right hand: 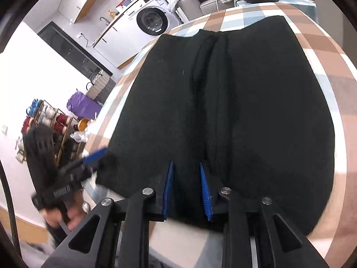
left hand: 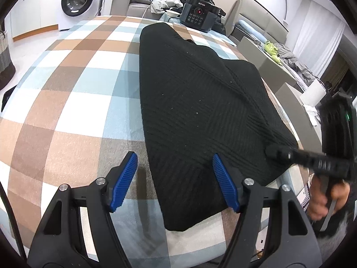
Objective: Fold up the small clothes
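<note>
A black knit garment (left hand: 196, 93) lies flat and lengthwise on the checked tablecloth (left hand: 73, 102). My left gripper (left hand: 175, 159) is open and hovers at the garment's near left edge. One blue pad is over the cloth and the other over the knit, with nothing pinched. My right gripper (left hand: 273, 150) reaches in from the right, its tip at the garment's near right edge and a hand behind it. In the right wrist view the right gripper (right hand: 185, 164) has its jaws narrow, with the black garment (right hand: 245, 111) bunched between the pads. The left gripper (right hand: 98, 156) shows blurred at the left.
A black cooker (left hand: 198, 15) stands at the table's far end. Grey chairs (left hand: 267, 71) line the right side. Beyond the table are a washing machine (left hand: 78, 0) and a sofa with clothes on it. A rack of spools (right hand: 44, 120) stands on the floor past the table edge.
</note>
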`<state>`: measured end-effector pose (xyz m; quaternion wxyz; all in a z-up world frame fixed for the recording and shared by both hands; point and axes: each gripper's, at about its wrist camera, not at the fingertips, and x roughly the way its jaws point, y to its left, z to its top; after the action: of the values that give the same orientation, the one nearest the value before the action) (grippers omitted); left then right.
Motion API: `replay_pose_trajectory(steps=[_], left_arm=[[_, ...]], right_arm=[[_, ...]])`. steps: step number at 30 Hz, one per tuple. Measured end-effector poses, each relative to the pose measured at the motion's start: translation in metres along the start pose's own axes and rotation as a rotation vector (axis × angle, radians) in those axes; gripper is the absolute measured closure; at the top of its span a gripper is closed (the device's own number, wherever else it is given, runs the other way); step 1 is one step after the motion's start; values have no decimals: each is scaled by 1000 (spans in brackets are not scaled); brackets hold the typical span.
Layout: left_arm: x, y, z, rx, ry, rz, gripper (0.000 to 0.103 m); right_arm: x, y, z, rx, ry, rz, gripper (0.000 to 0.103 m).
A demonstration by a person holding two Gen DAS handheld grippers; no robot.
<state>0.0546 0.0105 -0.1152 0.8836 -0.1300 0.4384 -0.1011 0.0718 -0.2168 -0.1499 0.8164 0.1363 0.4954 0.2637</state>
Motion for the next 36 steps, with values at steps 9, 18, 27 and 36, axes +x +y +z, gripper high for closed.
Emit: replay_pose_trajectory(steps=[9,18,27,36], left_arm=[[-3,-9,3,21,-11,1,35],[1,-5,3,11,-2,5,35],[7,-9,3,25,19,2,35],[11,-4,8,20,22,-1,35]], right_arm=[[-8,16,-9,-111,-3,-94,94],[-20,-12,12,-10,-89,-43,65],[25,-39,77,126,-65,53,64],[39,-41,107,143,-61,98,63]])
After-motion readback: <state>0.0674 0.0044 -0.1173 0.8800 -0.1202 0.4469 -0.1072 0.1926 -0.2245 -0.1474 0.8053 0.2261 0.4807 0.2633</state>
